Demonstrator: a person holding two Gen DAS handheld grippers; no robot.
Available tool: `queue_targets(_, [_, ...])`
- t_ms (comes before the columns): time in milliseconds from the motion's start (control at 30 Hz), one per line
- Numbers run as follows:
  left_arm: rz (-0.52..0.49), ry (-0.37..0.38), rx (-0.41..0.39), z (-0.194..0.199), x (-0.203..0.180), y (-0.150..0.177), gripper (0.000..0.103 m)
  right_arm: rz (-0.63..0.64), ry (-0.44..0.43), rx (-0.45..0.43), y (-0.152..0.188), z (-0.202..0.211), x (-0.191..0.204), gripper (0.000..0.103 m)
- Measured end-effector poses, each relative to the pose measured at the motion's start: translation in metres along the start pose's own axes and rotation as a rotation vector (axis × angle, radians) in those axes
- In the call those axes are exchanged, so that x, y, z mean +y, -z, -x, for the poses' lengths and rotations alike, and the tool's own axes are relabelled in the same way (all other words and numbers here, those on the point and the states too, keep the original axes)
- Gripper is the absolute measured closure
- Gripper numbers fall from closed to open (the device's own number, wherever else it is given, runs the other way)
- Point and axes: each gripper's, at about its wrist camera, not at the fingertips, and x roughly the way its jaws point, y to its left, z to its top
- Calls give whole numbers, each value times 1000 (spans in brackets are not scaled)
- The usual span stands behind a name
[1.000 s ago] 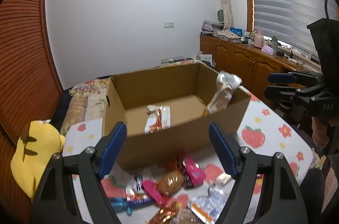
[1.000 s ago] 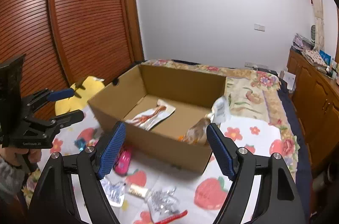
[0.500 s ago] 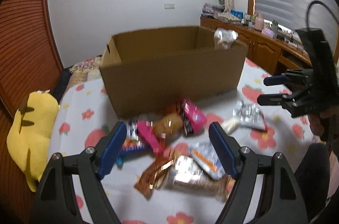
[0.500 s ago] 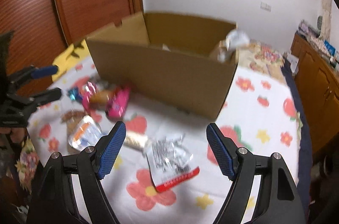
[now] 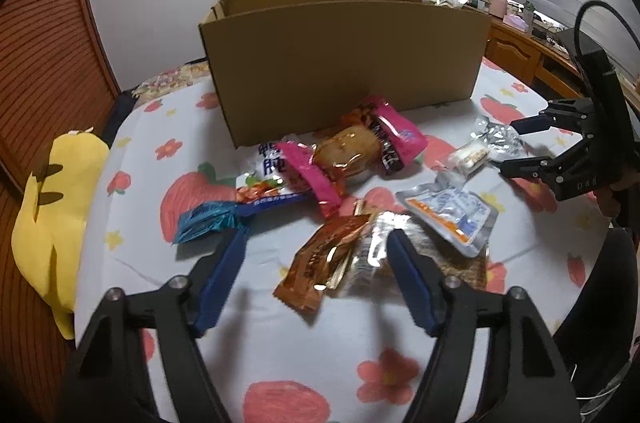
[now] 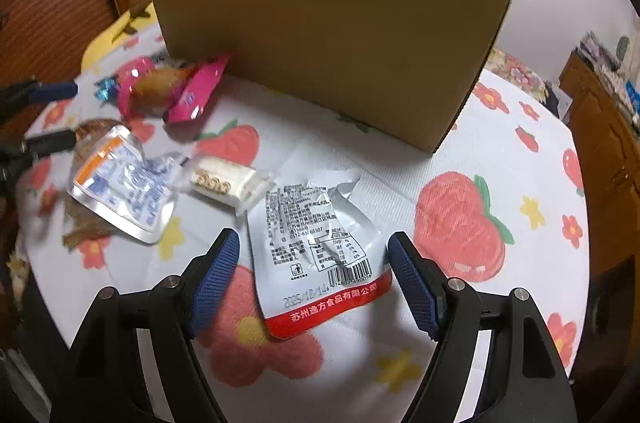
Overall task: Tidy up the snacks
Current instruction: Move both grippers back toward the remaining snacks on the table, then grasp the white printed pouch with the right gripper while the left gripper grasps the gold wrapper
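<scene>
A white packet with a red bottom edge (image 6: 316,247) lies flat on the flowered cloth (image 6: 460,343), in front of the cardboard box (image 6: 320,35), framed by the right gripper (image 6: 314,277), whose jaws stand apart and touch nothing. The left gripper (image 5: 314,277), also released, has just been closing in over a brown wrapper (image 5: 320,263), not yet pressing it. Best to bring each down square, pinching an edge (flat packets slip), then lift clear over the box wall.

Both wrist views low, angled down — share box (image 5: 344,63) (image 6: 320,35).
</scene>
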Motion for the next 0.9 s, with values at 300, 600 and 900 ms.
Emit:
queue_targets(300, [36,42,66,-13,18,0,50,-13,-29,-9,-4,-7,-7,24])
queue_targets(600, [28,79,109,-27,17,-7,50,-22,-38,-39,-3,-8,-10,20])
queue_targets(900, [20,59,128,-37,15,-9,49,-25,-41,-53,-1,-8,-10,19])
